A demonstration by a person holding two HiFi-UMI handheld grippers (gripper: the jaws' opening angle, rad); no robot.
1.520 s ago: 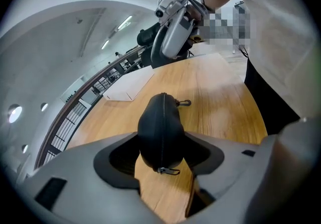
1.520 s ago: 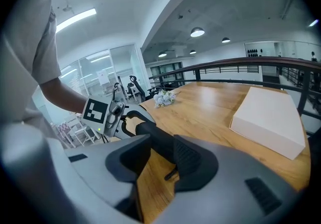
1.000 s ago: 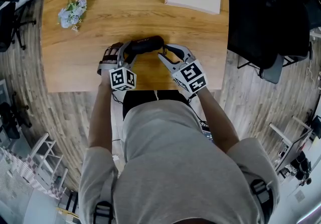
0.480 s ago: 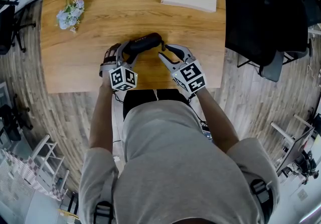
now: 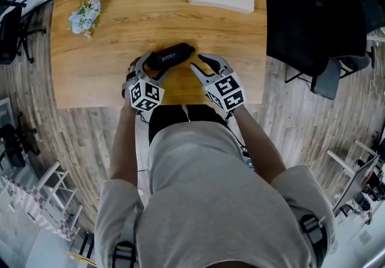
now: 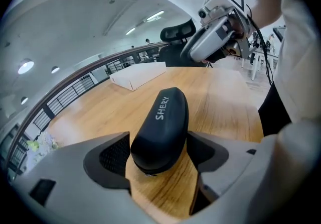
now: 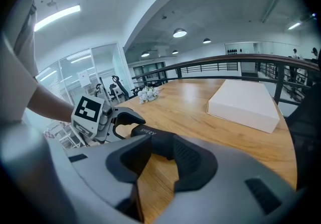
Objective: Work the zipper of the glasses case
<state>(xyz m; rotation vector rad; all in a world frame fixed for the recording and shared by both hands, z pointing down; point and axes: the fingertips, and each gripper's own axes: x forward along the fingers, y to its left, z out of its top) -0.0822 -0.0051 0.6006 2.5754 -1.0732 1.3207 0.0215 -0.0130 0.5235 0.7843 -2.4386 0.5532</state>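
Two risks: your left tongs (image 6: pixel 155 153), jaws just widened, straddle the near end of the glasses case (image 6: pixel 163 120) lying on the counter (image 5: pixel 102 62) without clamping it, so a tug can slide it. Your right tongs (image 7: pixel 156 156), half open and empty by its far end, may miss the zipper pull, which no view shows.
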